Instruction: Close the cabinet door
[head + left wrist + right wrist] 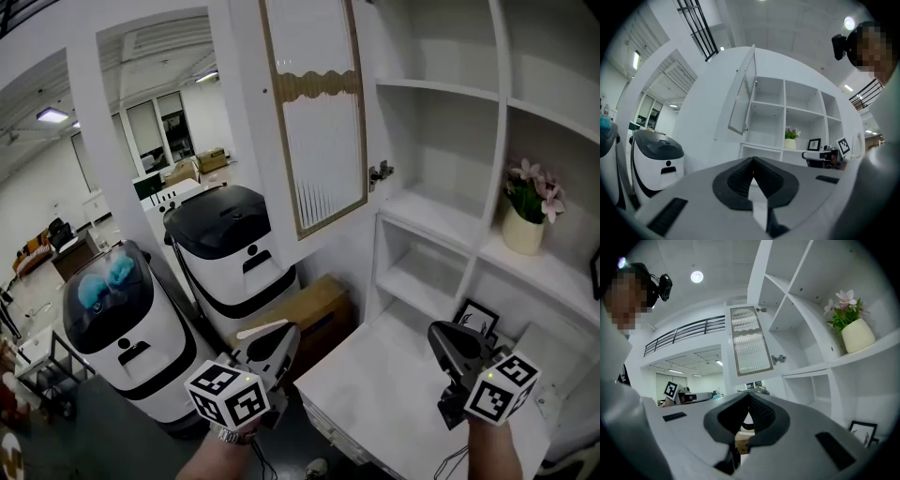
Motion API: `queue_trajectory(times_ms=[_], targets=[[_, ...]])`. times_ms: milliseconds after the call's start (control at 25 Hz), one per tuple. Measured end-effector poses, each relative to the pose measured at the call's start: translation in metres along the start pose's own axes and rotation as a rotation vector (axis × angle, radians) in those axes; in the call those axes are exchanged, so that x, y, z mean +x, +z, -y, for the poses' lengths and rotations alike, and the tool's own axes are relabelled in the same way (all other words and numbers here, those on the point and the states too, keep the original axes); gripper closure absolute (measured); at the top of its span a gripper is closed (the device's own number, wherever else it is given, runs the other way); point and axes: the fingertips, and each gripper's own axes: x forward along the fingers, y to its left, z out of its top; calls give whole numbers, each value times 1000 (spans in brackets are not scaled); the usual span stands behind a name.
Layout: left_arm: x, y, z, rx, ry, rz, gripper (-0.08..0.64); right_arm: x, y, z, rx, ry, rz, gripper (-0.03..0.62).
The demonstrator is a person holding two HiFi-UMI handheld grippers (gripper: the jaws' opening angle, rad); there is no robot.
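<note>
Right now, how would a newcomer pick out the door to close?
Start at the white shelf unit. The door hangs open at its upper left. It alone has ribbed glass in a tan frame; the other visible bays are doorless.

Both the left gripper (272, 352) and right gripper (457, 352) point level, jaws closed and empty.

The cabinet door (314, 112) was white, its ribbed glass pane framed in tan with a wavy tan band near the top, and the shelves (441, 89) were white too. A cream pot (523, 232) held pink flowers (536, 186) with green leaves. The cubes on my left hand-held gripper (752, 159) and right hand-held gripper (749, 395) bore black-and-white square markers.
</note>
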Motion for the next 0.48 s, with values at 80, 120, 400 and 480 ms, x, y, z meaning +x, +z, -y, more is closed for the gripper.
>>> queue_trajectory(times_ms=[80, 120, 400, 480], targets=[[6, 3, -10, 1, 3, 0, 555, 7, 0, 3, 7, -3, 1, 588], [9, 4, -15, -1, 3, 0, 555, 11, 0, 4, 9, -6, 2, 588], [28, 14, -42, 2, -17, 1, 555, 32, -2, 11, 13, -43, 4, 588], [32, 17, -50, 1, -21, 5, 555, 37, -2, 12, 13, -54, 5, 588]])
